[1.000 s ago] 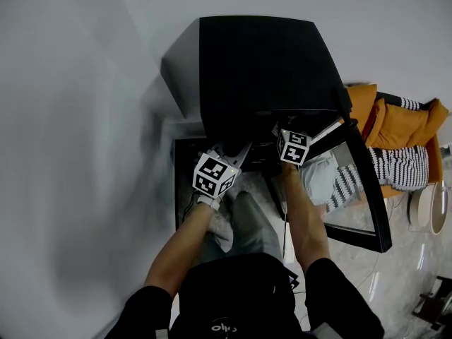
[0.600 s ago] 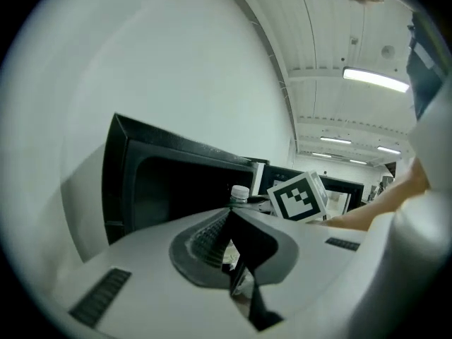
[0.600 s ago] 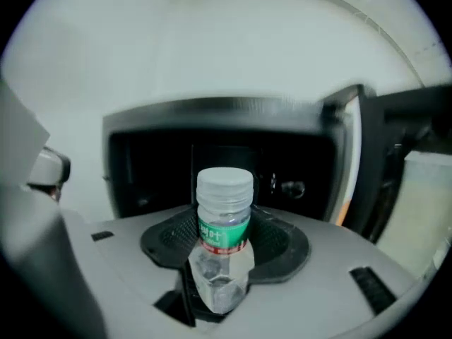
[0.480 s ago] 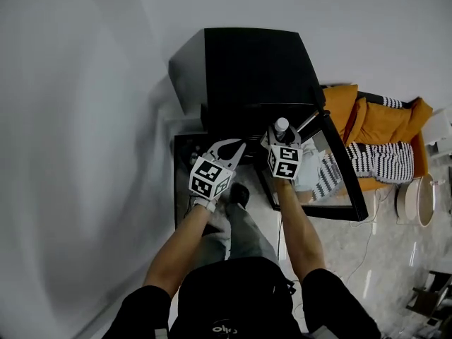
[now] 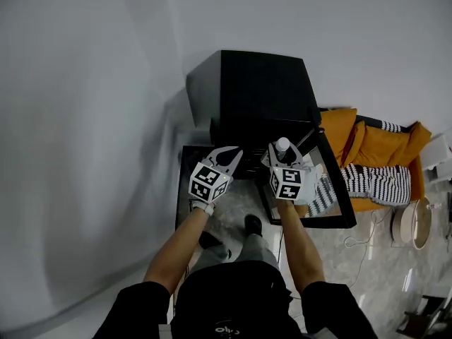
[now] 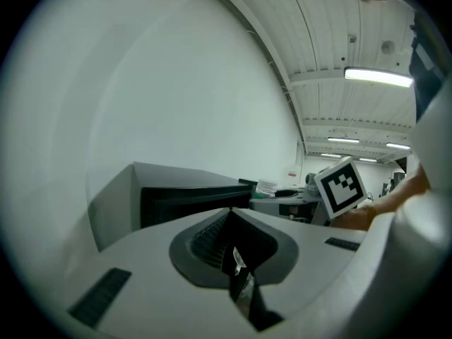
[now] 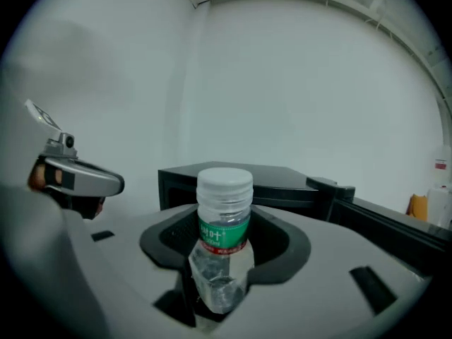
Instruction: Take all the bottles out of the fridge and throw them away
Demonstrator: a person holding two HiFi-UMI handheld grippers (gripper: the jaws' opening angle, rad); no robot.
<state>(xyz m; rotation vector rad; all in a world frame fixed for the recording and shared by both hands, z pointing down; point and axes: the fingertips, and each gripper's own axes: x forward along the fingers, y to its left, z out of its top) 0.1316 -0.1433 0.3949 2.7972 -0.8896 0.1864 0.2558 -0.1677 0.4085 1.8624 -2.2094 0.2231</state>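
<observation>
The black fridge point(image 5: 261, 90) stands against the white wall, its glass door point(image 5: 340, 189) swung open to the right. My right gripper point(image 5: 282, 154) is shut on a clear plastic bottle point(image 7: 224, 239) with a white cap and green label, held upright in front of the fridge top. The bottle's cap point(image 5: 282, 144) also shows in the head view. My left gripper point(image 5: 227, 155) hovers beside it at the left, jaws closed tip to tip with nothing in them. In the left gripper view the fridge point(image 6: 176, 189) lies just beyond the jaws.
An orange seat point(image 5: 374, 140) with striped cushions point(image 5: 385, 179) sits right of the open door. A round pale object point(image 5: 413, 221) stands on the glossy floor further right. The white wall point(image 5: 85, 133) fills the left side.
Both grippers have risen and pulled back from the fridge's opening. The right one brought the bottle out with it. The fridge now looks smaller and farther below.
</observation>
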